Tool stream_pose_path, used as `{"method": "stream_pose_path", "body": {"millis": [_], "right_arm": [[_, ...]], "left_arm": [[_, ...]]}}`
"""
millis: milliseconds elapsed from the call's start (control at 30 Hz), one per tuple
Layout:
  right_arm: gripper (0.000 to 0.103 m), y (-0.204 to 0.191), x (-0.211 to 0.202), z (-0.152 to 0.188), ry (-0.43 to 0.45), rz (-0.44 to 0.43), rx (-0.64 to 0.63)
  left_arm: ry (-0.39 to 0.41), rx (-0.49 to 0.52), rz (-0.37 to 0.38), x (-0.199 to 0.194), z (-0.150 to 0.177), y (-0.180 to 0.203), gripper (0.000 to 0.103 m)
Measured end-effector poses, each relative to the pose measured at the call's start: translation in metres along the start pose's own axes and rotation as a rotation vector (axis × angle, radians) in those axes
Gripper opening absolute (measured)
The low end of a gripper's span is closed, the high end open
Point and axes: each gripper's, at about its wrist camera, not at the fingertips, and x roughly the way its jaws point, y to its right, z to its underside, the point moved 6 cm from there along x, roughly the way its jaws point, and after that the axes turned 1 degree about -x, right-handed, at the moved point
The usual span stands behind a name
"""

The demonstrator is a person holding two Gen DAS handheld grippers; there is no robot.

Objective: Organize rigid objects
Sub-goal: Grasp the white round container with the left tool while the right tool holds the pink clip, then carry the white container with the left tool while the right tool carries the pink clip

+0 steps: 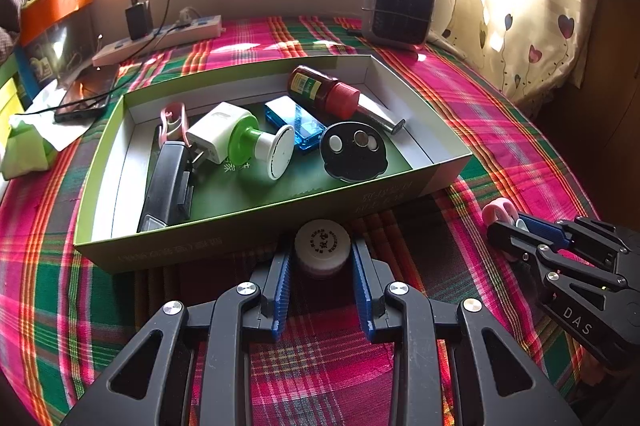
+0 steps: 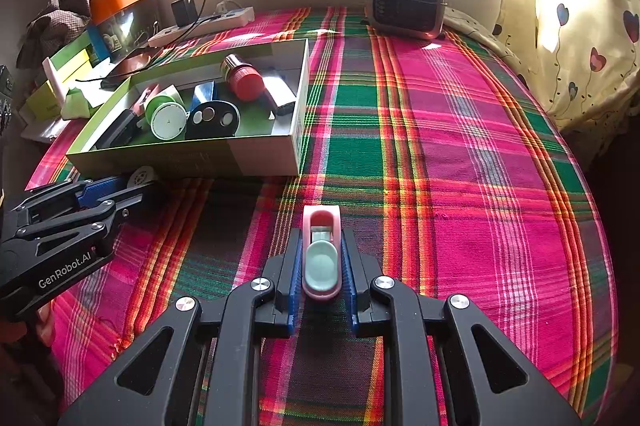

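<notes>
Between my left gripper's (image 1: 322,258) pads a white-capped jar (image 1: 322,241) sits clamped just short of the green box (image 1: 256,214), my right gripper (image 2: 322,258) pinching a pink clip (image 2: 321,254); smooth jar may slip clearing the wall.

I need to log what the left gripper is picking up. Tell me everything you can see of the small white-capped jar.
The jar is small and round, with a white plastic-looking lid bearing a ring of dark printed characters and a pinkish translucent body below. It stands upright on the plaid cloth, just in front of the green box. The left gripper has its blue fingers on either side of it, seemingly touching.
</notes>
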Motion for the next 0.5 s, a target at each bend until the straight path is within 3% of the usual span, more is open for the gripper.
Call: {"method": "stream_pose_path", "body": {"millis": [500], "right_arm": [[0.019,-0.0006,-0.0001,-0.0001,0.000,0.003,-0.002]], "left_arm": [[0.001,0.000,0.007,-0.0007,0.0006,-0.0002,0.027]]}}
